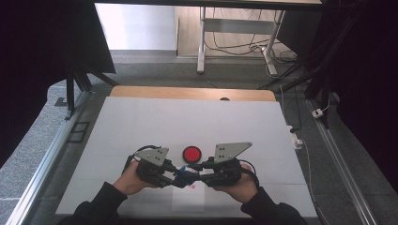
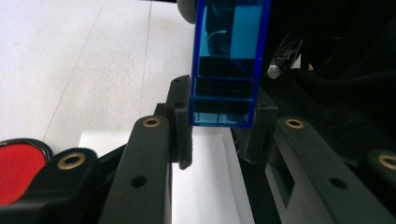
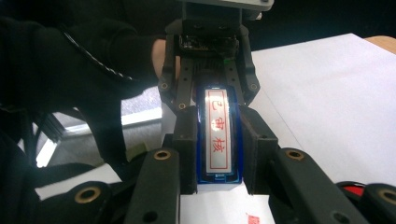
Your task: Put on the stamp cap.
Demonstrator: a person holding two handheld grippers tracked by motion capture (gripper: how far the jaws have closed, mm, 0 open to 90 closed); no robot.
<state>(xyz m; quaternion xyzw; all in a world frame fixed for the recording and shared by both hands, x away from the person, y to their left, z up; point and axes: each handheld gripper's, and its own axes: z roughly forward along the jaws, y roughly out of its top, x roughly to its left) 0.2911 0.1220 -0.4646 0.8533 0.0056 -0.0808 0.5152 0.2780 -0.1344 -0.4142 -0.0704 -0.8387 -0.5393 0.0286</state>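
Blue translucent plastic marks the stamp [image 1: 183, 174] you hold between your two grippers, near the front edge of the white table sheet [image 1: 141, 126]. From the high view, your left gripper [image 1: 170, 176] and right gripper [image 1: 197, 176] point at each other, tips almost meeting over the stamp, with your left hand [image 1: 131, 180] and right hand [image 1: 239, 183] wrapped round the bodies. A round red ink pad [image 1: 191, 153] sits on the sheet just beyond the grippers, between their grey three-cornered plates and apart from both. A small red mark [image 1: 191, 186] shows on the white paper just beneath the stamp.

From the left gripper view, your left gripper [image 2: 223, 130] has its jaws drawn in against the blue stamp [image 2: 229, 65], one pad on each side of its near end; the stamp runs away from the camera, its inner blue partitions visible through the clear wall. The red ink pad [image 2: 21, 170] lies at the lower left, well off from the jaws. White paper [image 2: 205, 186] lies below the stamp.

From the right gripper view, your right gripper [image 3: 218, 147] is closed onto the stamp [image 3: 218, 135] as well, pads pressing both long sides. The stamp's white label with red characters faces the camera. At the stamp's far end the left gripper [image 3: 210, 100] grips it from the opposite direction. A red printed mark [image 3: 254, 218] shows on the paper below your jaws, and a sliver of the ink pad [image 3: 351, 187] sits at the lower right.
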